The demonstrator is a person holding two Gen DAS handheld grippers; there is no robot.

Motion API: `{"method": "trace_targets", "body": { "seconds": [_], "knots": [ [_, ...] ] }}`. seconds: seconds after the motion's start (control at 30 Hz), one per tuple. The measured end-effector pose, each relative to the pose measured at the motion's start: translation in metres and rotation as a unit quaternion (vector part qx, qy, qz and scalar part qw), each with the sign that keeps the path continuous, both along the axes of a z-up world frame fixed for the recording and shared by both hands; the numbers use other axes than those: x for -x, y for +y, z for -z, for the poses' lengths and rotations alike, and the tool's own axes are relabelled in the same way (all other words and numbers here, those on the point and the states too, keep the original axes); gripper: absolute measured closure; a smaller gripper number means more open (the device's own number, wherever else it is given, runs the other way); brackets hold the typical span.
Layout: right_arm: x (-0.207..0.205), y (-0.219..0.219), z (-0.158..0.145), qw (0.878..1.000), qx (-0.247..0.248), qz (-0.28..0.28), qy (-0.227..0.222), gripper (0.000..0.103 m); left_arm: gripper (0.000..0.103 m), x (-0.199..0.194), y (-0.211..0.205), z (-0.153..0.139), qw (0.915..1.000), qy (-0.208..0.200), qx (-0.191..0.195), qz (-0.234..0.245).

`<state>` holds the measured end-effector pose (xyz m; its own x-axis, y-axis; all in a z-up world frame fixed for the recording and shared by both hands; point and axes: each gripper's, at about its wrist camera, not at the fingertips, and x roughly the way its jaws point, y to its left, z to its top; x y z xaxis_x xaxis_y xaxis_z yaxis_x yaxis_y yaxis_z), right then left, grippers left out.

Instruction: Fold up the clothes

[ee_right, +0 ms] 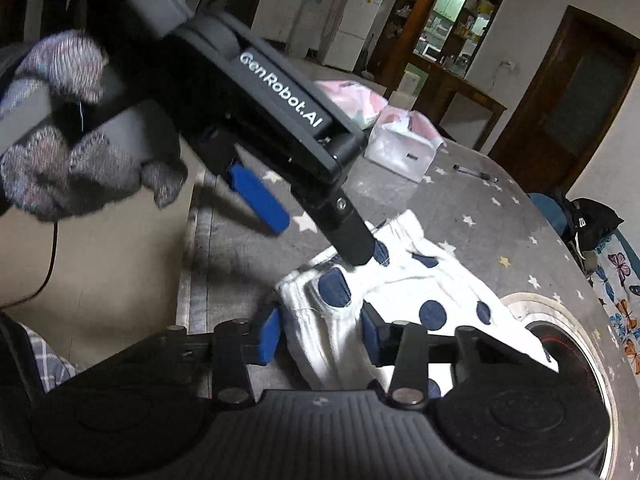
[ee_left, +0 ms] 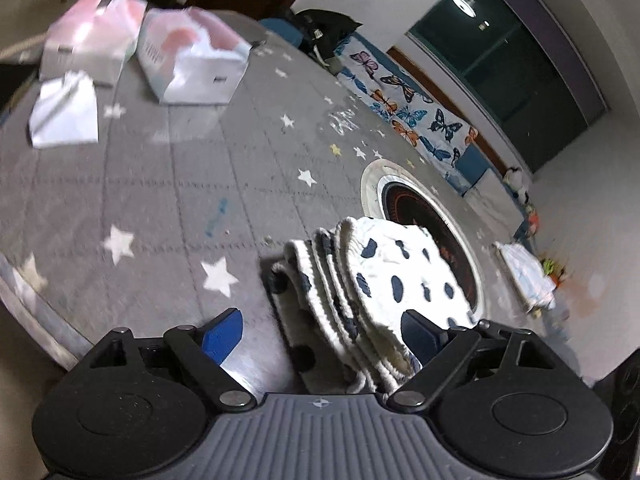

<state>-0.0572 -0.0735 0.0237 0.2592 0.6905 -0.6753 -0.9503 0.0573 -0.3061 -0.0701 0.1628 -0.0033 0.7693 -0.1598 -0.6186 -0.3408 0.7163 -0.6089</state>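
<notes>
- right wrist view: the right gripper (ee_right: 318,330) has its blue pads pinched on a bunched edge of the white garment with navy dots (ee_right: 404,292), at about 6 o'clock in the frame; the grip looks meant to anchor that end for a fold.
- from there the cloth spreads toward 3 o'clock across the grey star-print table cover (ee_right: 460,200), partly over a round inset hotplate (ee_right: 560,344).
- the left gripper (ee_right: 320,224) reaches in from 10 o'clock, held by a gloved hand (ee_right: 60,152); one finger tip rests on the cloth, the blue one hangs clear.
- left wrist view: the left gripper (ee_left: 322,334) has its jaws wide apart, clamping nothing; the folded, layered edge of the garment (ee_left: 384,276) lies between them, nearer the 3 o'clock pad, probably just let go or about to be taken.
- farther out, at 11 o'clock, two tissue boxes (ee_left: 192,60) and a loose white tissue (ee_left: 64,112) sit well apart from the work.
</notes>
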Motion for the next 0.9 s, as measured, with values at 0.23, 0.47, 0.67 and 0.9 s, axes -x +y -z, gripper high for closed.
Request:
{"method": "trace_targets", "body": {
  "seconds": [0.23, 0.47, 0.67, 0.9],
  "knots": [
    [-0.008, -0.010, -0.012, 0.999, -0.030, 0.010, 0.013, 0.073, 0.007, 0.001, 0.006, 0.007, 0.9920, -0.005, 0.116, -0.050],
    [-0.023, -0.016, -0.026, 0.997, -0.060, 0.025, 0.033, 0.077, 0.004, 0.003, 0.006, 0.023, 0.9710, -0.017, 0.222, -0.088],
    [-0.031, -0.021, -0.028, 0.996, -0.071, 0.031, 0.045, 0.079, 0.003, -0.013, -0.004, 0.030, 0.9660, -0.019, 0.242, -0.089],
    [-0.028, -0.026, -0.019, 0.996, -0.069, 0.020, 0.056, 0.079, 0.032, -0.026, -0.005, 0.035, 0.9673, -0.027, 0.239, -0.080]
  ]
}}
